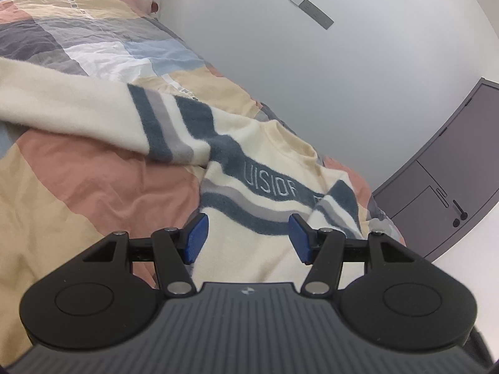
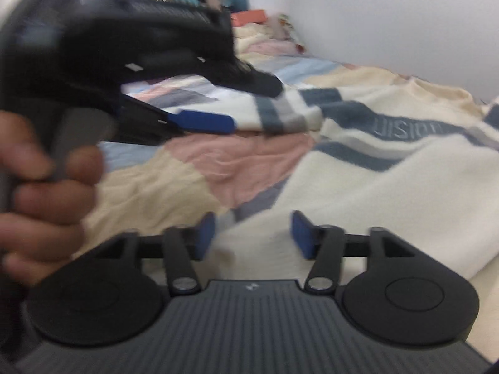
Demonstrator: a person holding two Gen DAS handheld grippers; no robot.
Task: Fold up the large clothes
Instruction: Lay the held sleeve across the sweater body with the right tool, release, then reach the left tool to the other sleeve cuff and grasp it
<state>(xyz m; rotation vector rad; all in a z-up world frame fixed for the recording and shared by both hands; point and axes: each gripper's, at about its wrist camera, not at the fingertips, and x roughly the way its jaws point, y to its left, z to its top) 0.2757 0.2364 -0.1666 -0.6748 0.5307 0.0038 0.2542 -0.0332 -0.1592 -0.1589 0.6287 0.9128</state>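
While the fuzzy cream sweater with blue-grey stripes (image 1: 249, 184) lies on the patchwork quilt (image 1: 93, 180), your 2 grippers, left gripper (image 1: 248, 238) and right gripper (image 2: 252, 235), gape empty above it

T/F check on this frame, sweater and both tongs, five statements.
1. The sweater lies spread on the patchwork bed cover. True.
2. The left tongs are clamped on the sweater. False: the jaws stand open, nothing pinched.
3. The right tongs stand open above the sweater's cream lower part. True.
4. The sweater is plain red. False: cream with blue and grey stripes and lettering across the chest.
5. A hand shows in the right wrist view, holding the other tool. True.
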